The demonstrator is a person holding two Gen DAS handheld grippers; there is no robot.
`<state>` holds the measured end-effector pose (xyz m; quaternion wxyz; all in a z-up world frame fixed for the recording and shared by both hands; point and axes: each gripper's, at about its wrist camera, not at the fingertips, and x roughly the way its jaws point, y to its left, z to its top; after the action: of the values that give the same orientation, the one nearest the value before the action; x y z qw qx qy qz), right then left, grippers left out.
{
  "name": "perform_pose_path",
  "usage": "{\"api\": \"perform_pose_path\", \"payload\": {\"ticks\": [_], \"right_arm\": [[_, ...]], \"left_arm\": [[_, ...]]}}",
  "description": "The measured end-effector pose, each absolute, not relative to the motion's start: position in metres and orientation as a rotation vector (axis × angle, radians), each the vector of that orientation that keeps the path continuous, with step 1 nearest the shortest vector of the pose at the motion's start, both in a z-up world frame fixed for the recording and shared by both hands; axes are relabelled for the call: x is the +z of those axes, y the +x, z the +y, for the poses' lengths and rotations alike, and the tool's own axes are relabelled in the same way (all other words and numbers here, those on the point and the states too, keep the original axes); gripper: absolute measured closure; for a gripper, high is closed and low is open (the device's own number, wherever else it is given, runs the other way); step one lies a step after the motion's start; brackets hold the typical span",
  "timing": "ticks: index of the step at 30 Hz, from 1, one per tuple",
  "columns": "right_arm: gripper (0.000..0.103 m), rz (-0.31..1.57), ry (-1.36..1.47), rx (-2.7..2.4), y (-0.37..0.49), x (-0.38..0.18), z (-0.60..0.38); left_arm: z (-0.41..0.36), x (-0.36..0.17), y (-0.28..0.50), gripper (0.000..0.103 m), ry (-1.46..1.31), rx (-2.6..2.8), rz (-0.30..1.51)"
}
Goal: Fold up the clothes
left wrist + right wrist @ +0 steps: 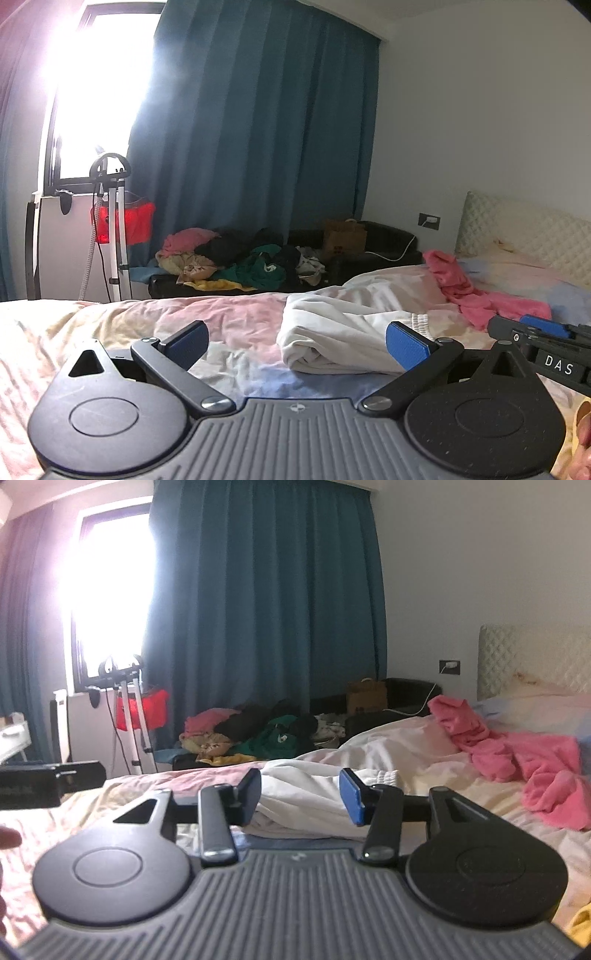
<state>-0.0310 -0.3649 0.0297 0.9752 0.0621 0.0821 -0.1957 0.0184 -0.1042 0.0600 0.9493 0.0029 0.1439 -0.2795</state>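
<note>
White cotton, rumpled and half folded, is what I have in front of both cameras: the white garment [340, 332] lies on the pastel-patterned bed [155, 321], its elastic waistband end turned toward the pink fleece garment [469, 288] further up the bed.

My left view shows things the right one lacks: the side of the right gripper [546, 328] at the right edge. The right view [299, 794] gives me instead the dark body of the left gripper [48, 782] at the left edge, and a wider stretch of the pink fleece.

The left gripper [295, 339] has its blue-padded fingers [406, 347] wide apart; the folded near edge of the white garment sits between them, nearer the right-hand finger, and I see no pad pressing on it. The right gripper's fingers [351, 797] stand about half apart, with the white cloth bunched in the gap; whether the pads touch it I cannot tell.

Beyond the bed lie a heap of mixed clothes [240, 258] and a teal curtain [258, 129].
</note>
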Motion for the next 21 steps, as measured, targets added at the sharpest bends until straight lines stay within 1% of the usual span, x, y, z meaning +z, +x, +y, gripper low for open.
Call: {"api": "perform_pose_path", "payload": {"ticks": [1, 2, 3, 4, 5, 14, 21], "right_arm": [[0.041, 0.161, 0.14, -0.39, -0.03, 0.028, -0.367], [0.033, 0.16, 0.157, -0.387, -0.028, 0.026, -0.37], [0.011, 0.16, 0.171, -0.387, -0.027, 0.024, -0.372], [0.004, 0.157, 0.179, -0.389, -0.026, 0.022, -0.373], [0.006, 0.156, 0.175, -0.393, -0.025, 0.019, -0.372], [0.006, 0.195, 0.106, -0.433, -0.012, -0.007, -0.366], [0.006, 0.217, 0.133, -0.439, -0.015, -0.026, -0.364]], "left_arm": [[-0.105, 0.058, 0.02, 0.0, 0.009, -0.568, 0.291], [-0.105, 0.057, 0.021, 0.0, 0.013, -0.565, 0.289], [-0.106, 0.055, 0.021, 0.0, 0.017, -0.564, 0.287], [-0.107, 0.054, 0.023, 0.0, 0.017, -0.562, 0.287], [-0.108, 0.052, 0.024, 0.0, 0.017, -0.559, 0.286], [-0.119, 0.035, 0.033, 0.0, 0.034, -0.55, 0.31], [-0.123, 0.024, 0.029, 0.0, 0.048, -0.544, 0.31]]}}
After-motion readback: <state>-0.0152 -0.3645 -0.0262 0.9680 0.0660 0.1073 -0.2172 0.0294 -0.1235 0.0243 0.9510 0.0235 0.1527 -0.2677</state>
